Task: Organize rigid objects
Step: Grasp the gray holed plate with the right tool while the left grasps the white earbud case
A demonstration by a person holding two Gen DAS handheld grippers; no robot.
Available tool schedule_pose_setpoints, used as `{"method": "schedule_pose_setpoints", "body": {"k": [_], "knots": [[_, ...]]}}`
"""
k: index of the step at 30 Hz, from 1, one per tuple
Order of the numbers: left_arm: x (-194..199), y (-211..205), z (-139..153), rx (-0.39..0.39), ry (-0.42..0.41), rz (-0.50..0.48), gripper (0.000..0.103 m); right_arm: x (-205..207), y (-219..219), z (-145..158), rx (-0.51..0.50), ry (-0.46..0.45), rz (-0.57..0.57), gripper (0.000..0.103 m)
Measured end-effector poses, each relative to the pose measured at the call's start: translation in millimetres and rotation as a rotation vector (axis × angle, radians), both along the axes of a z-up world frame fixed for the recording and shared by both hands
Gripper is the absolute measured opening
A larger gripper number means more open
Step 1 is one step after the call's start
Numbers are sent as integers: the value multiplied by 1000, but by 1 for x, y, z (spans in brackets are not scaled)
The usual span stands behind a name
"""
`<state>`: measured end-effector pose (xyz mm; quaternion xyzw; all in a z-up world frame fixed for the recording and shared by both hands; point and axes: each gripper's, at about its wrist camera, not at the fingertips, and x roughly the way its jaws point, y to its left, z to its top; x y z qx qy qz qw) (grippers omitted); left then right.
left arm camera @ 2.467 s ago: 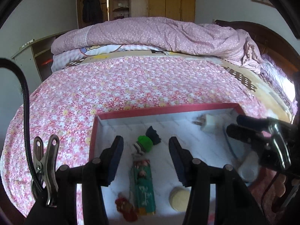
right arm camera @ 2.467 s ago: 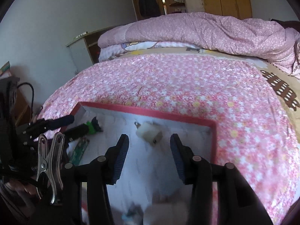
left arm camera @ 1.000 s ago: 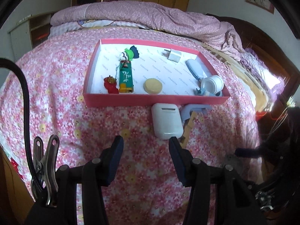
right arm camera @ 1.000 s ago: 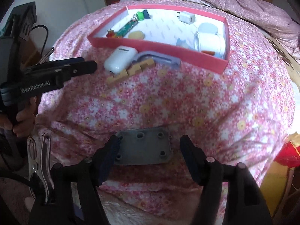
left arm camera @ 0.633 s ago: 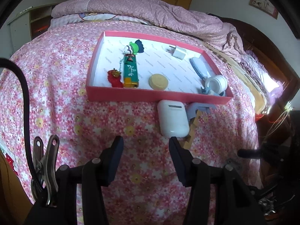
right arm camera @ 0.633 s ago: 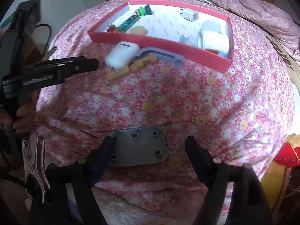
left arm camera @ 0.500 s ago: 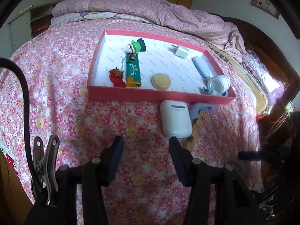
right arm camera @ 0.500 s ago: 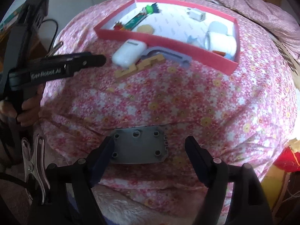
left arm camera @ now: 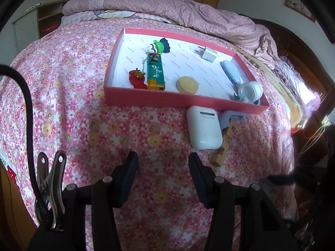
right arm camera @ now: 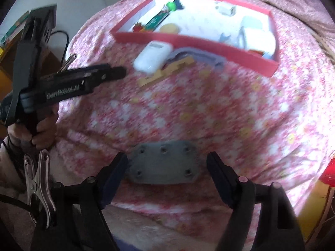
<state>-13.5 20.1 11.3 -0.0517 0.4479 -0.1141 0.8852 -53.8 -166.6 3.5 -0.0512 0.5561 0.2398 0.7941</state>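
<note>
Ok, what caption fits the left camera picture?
Open left gripper faces a white case outside the red tray.

"FASHION" on tray lining, "GenRobot.AI" on left tongs

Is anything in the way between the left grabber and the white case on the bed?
No, nothing visible. Between the open left gripper and the white case lies only bare flowered bedspread. The wooden block and the grey piece lie at the case's right side, not in the path. The red tray sits just behind it.

White earbud case lies flat against red tray
</note>
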Motion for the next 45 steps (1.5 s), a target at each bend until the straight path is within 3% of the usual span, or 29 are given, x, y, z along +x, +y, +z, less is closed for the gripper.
{"method": "schedule_pose_setpoints", "body": {"k": [4,7,9,17,22,28,34,40,42,45], "knots": [[-1,-1,0,-1,-2,-3,53,0,15,-3,-80,-34,7,84],[-3,0,1,-1,-7,-4,53,3,17,-4,-75,-28,-7,83],[-3,-1,3,1,-10,-4,53,6,18,-3,-75,-34,-13,71],[6,-28,12,47,-39,-59,53,11,3,14,-36,-94,-36,71],[19,-45,14,71,-39,-77,53,28,-19,19,-18,-151,-127,71],[29,-64,8,119,-22,-100,53,49,-43,5,22,-149,-217,71],[37,-62,-1,137,-3,-54,53,43,-39,0,13,-206,-209,72],[36,-75,-4,225,-24,-65,51,38,-39,-4,30,-244,-221,73],[36,-73,-3,212,-26,-68,46,36,-43,-4,55,-243,-225,73],[35,-67,-3,173,-21,-61,45,35,-48,-3,80,-240,-229,73]]}}
